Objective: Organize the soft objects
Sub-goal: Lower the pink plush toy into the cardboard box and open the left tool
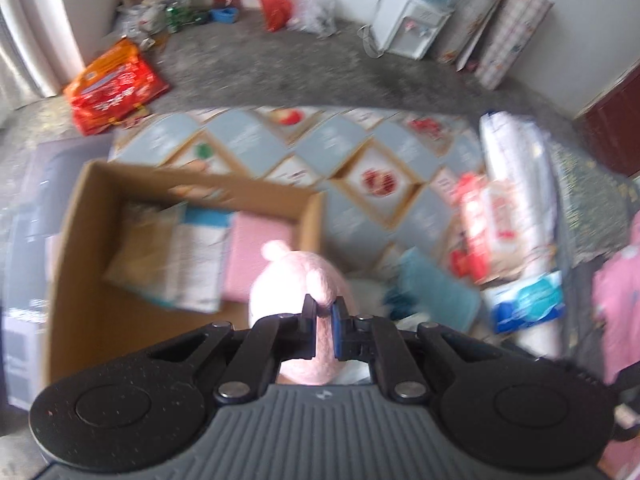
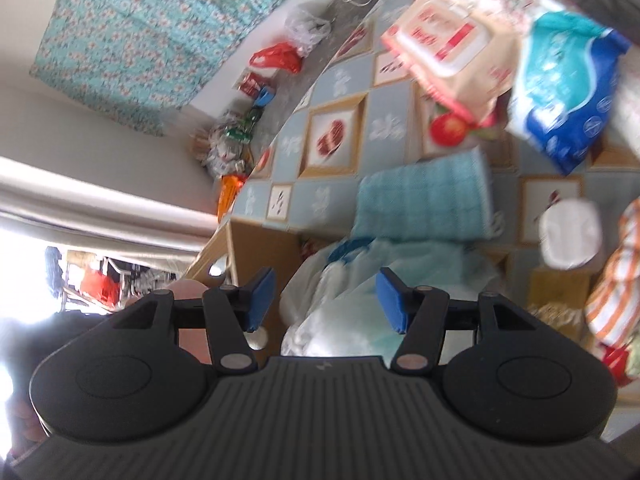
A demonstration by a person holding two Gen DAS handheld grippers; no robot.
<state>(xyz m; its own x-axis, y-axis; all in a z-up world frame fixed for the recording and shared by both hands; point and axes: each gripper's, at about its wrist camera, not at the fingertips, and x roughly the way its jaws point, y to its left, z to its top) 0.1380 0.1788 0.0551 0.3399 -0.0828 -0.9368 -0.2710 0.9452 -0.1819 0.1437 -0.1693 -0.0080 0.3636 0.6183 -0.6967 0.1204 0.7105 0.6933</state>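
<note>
My left gripper (image 1: 324,312) is shut on a pink plush toy (image 1: 292,276) and holds it over the right edge of an open cardboard box (image 1: 80,240). The box holds a pink folded item (image 1: 256,256) and a printed pack (image 1: 192,256). My right gripper (image 2: 326,300) is open and empty, tilted sideways, just above a white and pale blue soft bundle (image 2: 340,316). A teal towel (image 2: 424,200) lies beyond it; it also shows in the left wrist view (image 1: 436,284).
A patterned mat (image 1: 320,148) covers the floor. A wet-wipe pack (image 2: 444,48), a blue-white tissue pack (image 2: 568,92), a white round pad (image 2: 570,232) and a striped orange cloth (image 2: 616,280) lie to the right. Red bags (image 1: 112,84) and a water dispenser (image 1: 412,24) stand by the wall.
</note>
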